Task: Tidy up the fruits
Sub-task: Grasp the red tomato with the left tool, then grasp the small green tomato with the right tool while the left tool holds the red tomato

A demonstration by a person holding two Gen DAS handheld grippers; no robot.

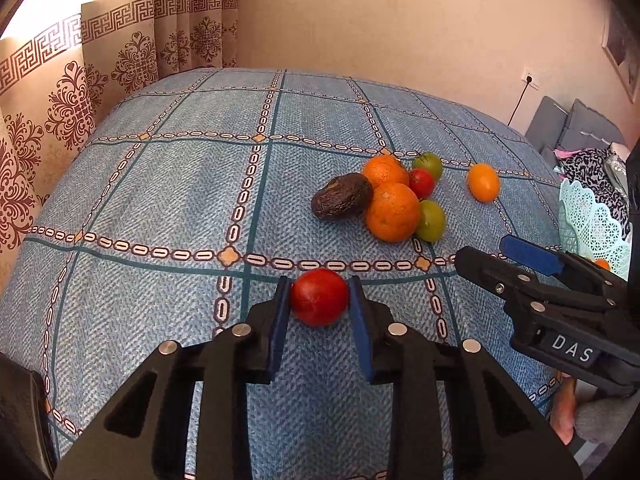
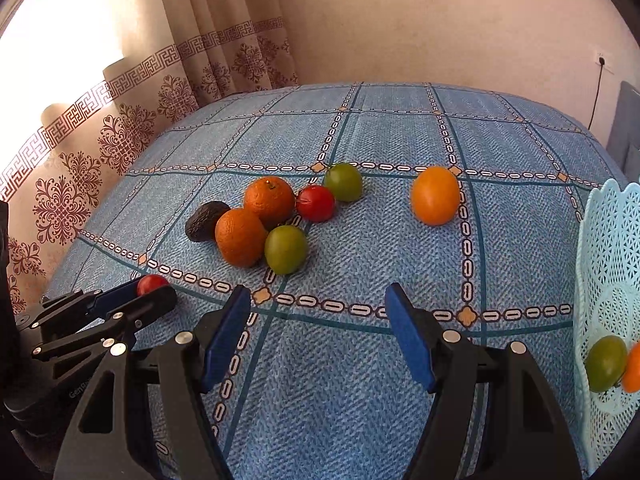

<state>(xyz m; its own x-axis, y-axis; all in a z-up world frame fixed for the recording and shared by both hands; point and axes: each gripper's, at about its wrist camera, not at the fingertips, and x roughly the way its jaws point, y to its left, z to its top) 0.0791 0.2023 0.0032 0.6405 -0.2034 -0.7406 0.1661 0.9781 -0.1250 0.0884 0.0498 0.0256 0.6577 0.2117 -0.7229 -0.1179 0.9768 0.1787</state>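
Red tomato [image 1: 319, 297] pinched in left claw [image 1: 320, 300]; other fruits clustered beyond.

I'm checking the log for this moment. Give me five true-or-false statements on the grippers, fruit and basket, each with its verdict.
1. The left gripper is shut on a red fruit. True.
2. The right gripper holds a green fruit. False: its jaws are open and empty.
3. The avocado touches an orange. True.
4. The light blue basket is empty. False: a green fruit in it and an orange one show.
5. The smooth orange fruit lies apart from the cluster. True.
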